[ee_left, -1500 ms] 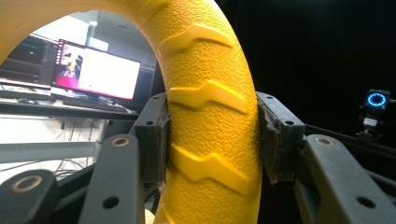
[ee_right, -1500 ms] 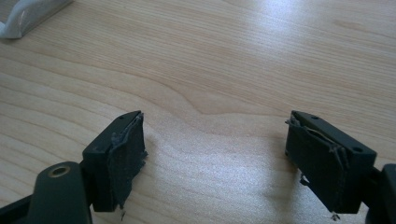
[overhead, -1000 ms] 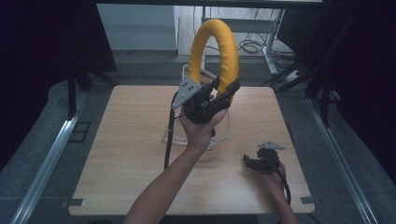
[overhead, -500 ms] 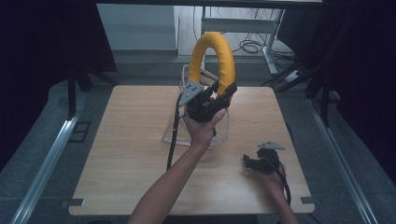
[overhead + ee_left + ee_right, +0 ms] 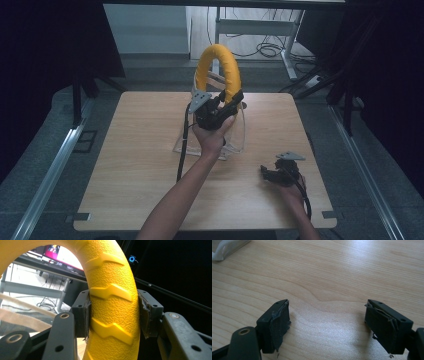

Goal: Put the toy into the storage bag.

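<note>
The left gripper pinches a yellow textured ring between its jaws, both pads pressed against the ring's sides. In the high view this gripper holds the ring upright above a clear stand at the table's middle. The ring's lower part sits behind the jaws and hand, so I cannot tell whether it touches the stand. The right gripper rests low over bare wood, jaws spread wide with nothing between them; it lies well apart from the ring. Compared with a second ago, the left gripper and ring sit slightly farther from the person; the right gripper has not moved.
</note>
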Tool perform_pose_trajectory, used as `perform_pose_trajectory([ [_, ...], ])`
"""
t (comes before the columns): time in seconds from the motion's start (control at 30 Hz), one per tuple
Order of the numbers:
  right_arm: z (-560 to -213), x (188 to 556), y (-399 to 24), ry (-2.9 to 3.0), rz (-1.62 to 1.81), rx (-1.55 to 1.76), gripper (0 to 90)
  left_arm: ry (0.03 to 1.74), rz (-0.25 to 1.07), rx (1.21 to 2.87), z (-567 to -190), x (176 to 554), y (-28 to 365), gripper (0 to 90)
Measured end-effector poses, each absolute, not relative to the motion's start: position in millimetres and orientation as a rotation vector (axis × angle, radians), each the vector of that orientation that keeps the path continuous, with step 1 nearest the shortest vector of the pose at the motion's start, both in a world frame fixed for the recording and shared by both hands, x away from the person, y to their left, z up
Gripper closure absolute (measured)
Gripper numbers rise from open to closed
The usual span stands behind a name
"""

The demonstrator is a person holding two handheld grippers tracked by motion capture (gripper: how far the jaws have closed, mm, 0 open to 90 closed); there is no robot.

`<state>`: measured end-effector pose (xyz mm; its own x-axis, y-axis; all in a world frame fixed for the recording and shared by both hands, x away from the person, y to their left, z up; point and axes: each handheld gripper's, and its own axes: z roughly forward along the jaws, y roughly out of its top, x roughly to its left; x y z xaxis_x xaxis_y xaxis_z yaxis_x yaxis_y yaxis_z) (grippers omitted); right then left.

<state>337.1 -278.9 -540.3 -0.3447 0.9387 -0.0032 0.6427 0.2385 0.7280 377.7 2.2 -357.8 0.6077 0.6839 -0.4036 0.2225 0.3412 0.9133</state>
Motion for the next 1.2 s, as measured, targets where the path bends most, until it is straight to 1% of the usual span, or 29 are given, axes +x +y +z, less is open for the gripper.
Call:
perform_pose_trajectory([
  [0.37,-540,337,-279,2.074,0.893,1.443,19.9,0.961,0.344,1.240,-380,383,2,50.6],
  [0.57,-540,337,-279,2.074,0.892,1.442,20.0,0.964,0.370,1.262,-394,381,-1,50.7],
  [0.67,-540,337,-279,2.072,0.894,1.447,20.0,0.992,0.354,1.259,-403,380,-1,50.5],
  [0.7,-540,337,-279,2.072,0.894,1.448,20.0,1.024,0.325,1.254,-411,382,2,50.4],
  [0.77,-540,337,-279,2.072,0.893,1.449,20.0,1.026,0.304,1.235,-419,383,5,50.3],
  [1.2,-540,337,-279,2.072,0.892,1.448,20.1,1.022,0.351,1.258,-419,377,5,49.3],
])
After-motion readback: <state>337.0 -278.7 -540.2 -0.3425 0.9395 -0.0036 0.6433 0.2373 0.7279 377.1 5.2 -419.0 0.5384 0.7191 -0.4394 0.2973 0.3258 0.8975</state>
